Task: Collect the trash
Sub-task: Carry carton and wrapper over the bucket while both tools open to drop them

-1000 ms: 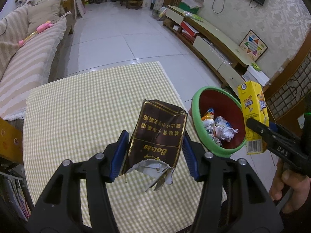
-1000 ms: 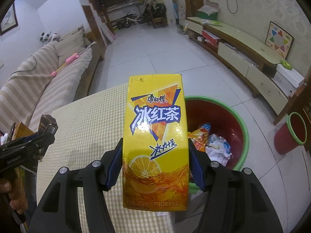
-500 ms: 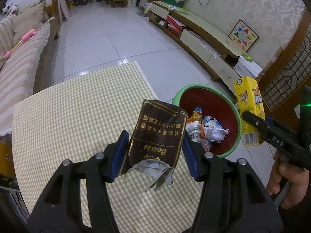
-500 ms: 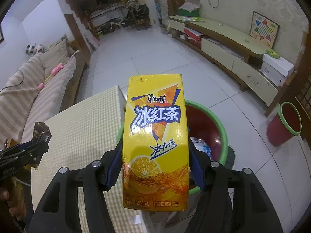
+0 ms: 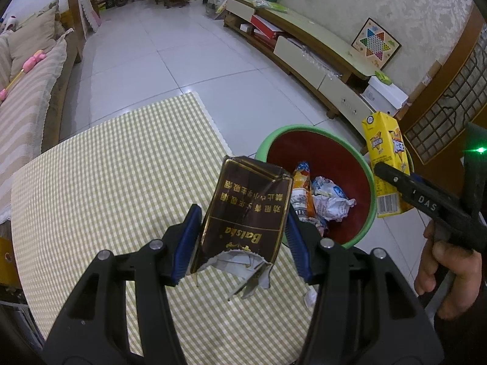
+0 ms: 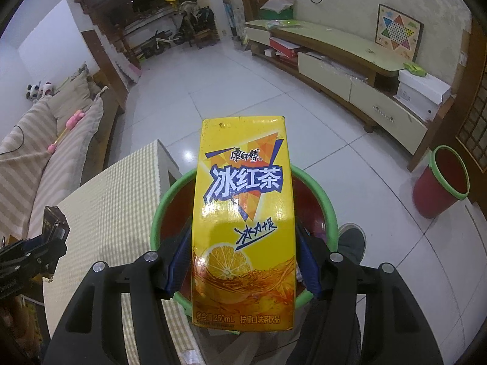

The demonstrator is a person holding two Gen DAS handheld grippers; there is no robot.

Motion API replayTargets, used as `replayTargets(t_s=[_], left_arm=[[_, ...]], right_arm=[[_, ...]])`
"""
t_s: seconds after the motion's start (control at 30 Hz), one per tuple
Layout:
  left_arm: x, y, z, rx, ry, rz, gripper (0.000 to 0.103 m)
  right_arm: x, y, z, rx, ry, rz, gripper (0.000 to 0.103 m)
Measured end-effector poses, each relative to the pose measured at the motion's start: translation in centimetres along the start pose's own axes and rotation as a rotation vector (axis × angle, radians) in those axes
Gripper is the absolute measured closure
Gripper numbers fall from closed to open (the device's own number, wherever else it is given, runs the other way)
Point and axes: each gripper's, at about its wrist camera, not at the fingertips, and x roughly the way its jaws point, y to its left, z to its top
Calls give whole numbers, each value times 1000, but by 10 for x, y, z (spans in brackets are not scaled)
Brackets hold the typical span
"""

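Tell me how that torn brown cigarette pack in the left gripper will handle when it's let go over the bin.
The brown cigarette pack is torn open and creased, so it is probably empty, light and easily crushed. Its glossy faces may slip from the left gripper. Being flat-sided, it should drop into the bin without rolling.

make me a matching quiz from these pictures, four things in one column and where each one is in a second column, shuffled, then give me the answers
Things
1. brown pack
2. yellow carton
3. crumpled wrapper
4. pink toy

Places
A. lying on the sofa
B. inside the big bin
C. clamped in the left gripper
D. clamped in the right gripper

Pairs: 1-C, 2-D, 3-B, 4-A
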Motion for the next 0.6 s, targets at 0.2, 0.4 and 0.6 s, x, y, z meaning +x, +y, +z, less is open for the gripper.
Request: replayTargets(t_s=[0.2,0.4,0.6], left_arm=[[10,-11,5,14,12,-8,50],[16,-28,13,42,14,-31,50],[23,-55,23,86,15,-71,50]], right_arm=[[8,-6,2,5,19,-8,43],[2,-14,2,41,-11,-32,19],[-8,-34,3,78,-29,-45,16]])
